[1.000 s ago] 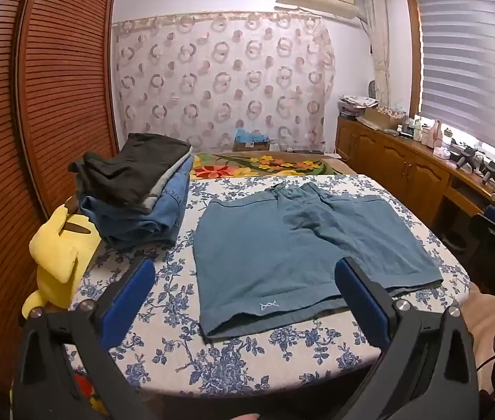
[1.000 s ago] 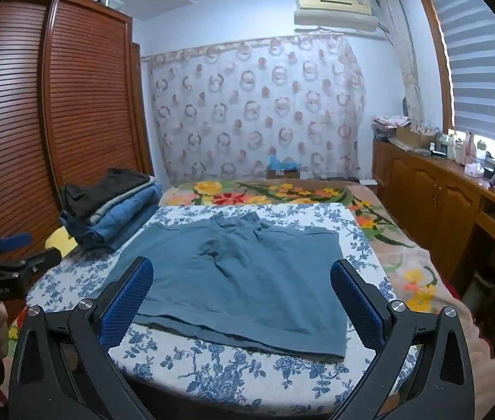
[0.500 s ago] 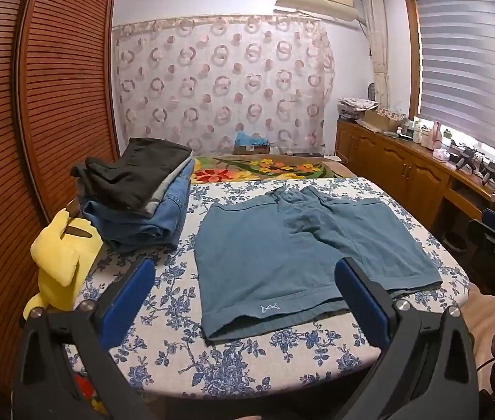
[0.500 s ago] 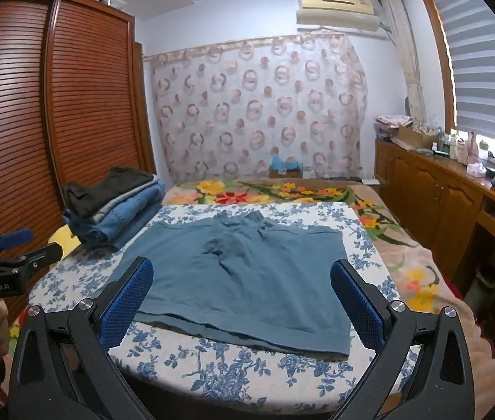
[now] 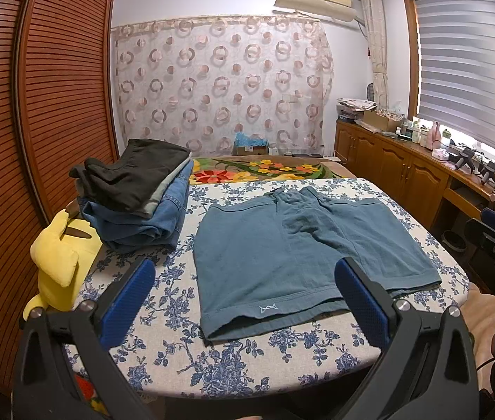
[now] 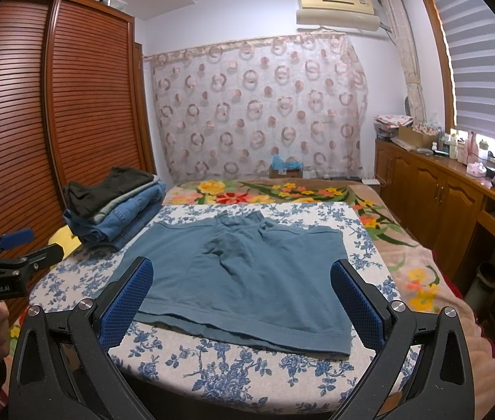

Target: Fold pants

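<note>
Blue-green shorts [image 5: 282,248] lie spread flat on a table with a blue floral cloth [image 5: 163,280], waistband at the far side, leg hems toward me. They also show in the right wrist view [image 6: 247,273]. My left gripper [image 5: 244,301] is open and empty, above the table's near edge, in front of the left leg hem. My right gripper [image 6: 240,301] is open and empty, above the near edge in front of the right leg hem. Neither touches the cloth.
A stack of folded pants [image 5: 139,192] stands at the table's far left. A yellow plush toy [image 5: 58,255] sits left of the table. A louvred wooden wardrobe [image 5: 37,105] is on the left, a wooden sideboard [image 5: 404,175] on the right, a floral bedspread [image 5: 264,168] behind.
Both grippers have drifted slightly; the view of the shorts shifted a little. The jaws stay open and the shorts have not moved.
</note>
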Demonstrator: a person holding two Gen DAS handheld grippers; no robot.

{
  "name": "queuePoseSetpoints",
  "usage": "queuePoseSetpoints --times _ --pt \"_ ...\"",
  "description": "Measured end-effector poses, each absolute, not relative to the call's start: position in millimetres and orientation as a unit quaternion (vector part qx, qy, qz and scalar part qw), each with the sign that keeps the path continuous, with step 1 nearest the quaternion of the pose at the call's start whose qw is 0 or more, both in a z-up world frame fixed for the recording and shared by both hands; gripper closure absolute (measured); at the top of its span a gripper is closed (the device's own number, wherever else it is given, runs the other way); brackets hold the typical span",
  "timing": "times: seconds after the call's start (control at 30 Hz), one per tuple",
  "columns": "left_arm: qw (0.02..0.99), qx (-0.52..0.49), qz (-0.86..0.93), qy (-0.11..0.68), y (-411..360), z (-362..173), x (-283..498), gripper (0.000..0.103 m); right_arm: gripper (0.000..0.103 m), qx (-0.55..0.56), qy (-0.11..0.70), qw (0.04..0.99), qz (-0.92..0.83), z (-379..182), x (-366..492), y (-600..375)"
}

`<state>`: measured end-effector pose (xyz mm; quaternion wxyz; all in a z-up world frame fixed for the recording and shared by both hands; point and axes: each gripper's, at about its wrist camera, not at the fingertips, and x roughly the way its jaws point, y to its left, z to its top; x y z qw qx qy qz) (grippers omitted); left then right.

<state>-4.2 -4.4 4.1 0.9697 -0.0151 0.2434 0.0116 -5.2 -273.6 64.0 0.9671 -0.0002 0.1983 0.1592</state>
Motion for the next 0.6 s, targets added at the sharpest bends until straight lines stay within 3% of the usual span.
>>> queuePoseSetpoints --times 0.6 --pt "0.971 -0.014 0.012 0.24 -6.8 7.7 -4.0 0.0 0.0 0.0 0.198 0.967 0.16 64.1 -5.0 -273.0"
